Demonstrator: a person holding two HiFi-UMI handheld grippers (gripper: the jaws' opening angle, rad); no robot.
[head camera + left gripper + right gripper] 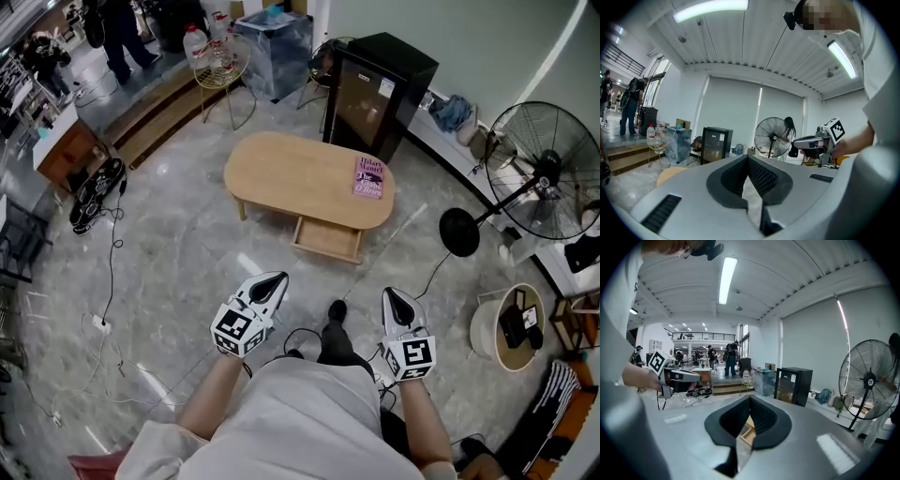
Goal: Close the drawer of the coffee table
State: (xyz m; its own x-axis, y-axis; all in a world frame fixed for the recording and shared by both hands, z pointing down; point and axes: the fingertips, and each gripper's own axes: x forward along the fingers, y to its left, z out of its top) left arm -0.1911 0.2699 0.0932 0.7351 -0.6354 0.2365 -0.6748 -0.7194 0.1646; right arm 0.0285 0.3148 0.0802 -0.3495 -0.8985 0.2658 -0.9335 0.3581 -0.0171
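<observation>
An oval light-wood coffee table (281, 169) stands on the marble floor ahead of me, and its drawer (327, 240) is pulled out toward me on the near side. A pink book (369, 177) lies on the table's right end. My left gripper (270, 282) and right gripper (397, 302) hang in front of my body, well short of the drawer, both shut and empty. In the right gripper view a strip of the drawer (746, 430) shows below the closed jaw tips (750, 396). The left gripper view shows its jaws (747, 157) pressed together, with the table's edge (670, 174) at the left.
A black mini fridge (380, 84) stands behind the table. A standing fan (544, 173) with a round base (459, 232) is at the right. A wire side table with bottles (218, 56) sits at the back. Cables (111, 281) trail over the floor at the left. People stand far off at the back left.
</observation>
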